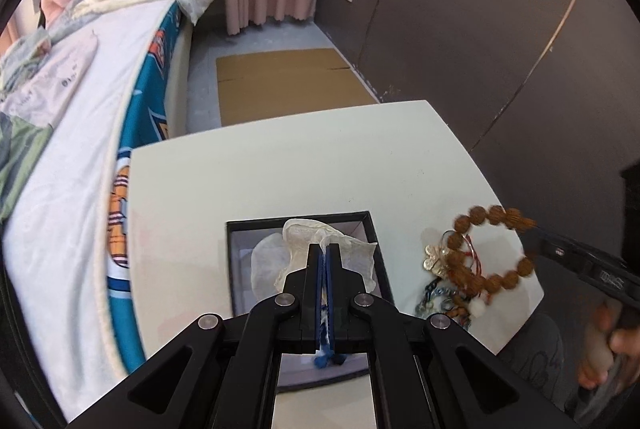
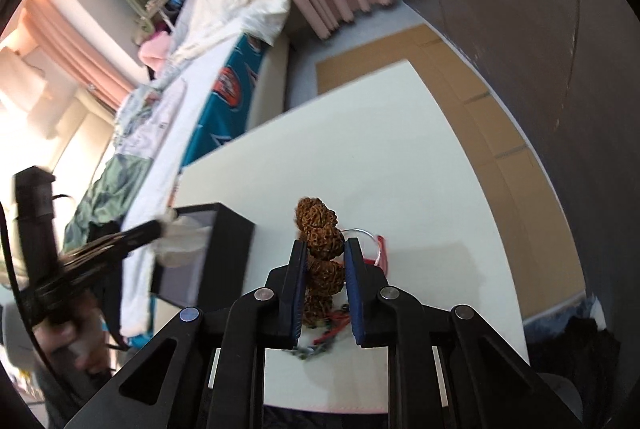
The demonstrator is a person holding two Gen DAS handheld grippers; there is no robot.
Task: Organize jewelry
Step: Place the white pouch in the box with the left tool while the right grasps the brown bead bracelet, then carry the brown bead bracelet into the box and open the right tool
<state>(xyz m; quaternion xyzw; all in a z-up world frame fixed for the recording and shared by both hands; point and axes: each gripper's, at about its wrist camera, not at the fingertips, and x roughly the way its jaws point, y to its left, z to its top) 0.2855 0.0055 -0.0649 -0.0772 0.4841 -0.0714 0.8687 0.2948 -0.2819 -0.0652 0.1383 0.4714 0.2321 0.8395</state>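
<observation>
left gripper (image 1: 325, 249) clamped on white pouch (image 1: 320, 249), held over black box (image 1: 236, 269), likely lining it | right gripper (image 2: 325, 249) clamped on brown bead bracelet (image 2: 320, 229), raised off table (image 1: 320, 173) clear of jewelry pile (image 1: 440, 281), probably bound for box

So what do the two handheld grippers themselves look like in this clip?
Both are matte black linkage frames with round silver pivot pins and blue pads. The left gripper and right gripper look identical. White lettering marks the right gripper's side in the left wrist view.
</observation>
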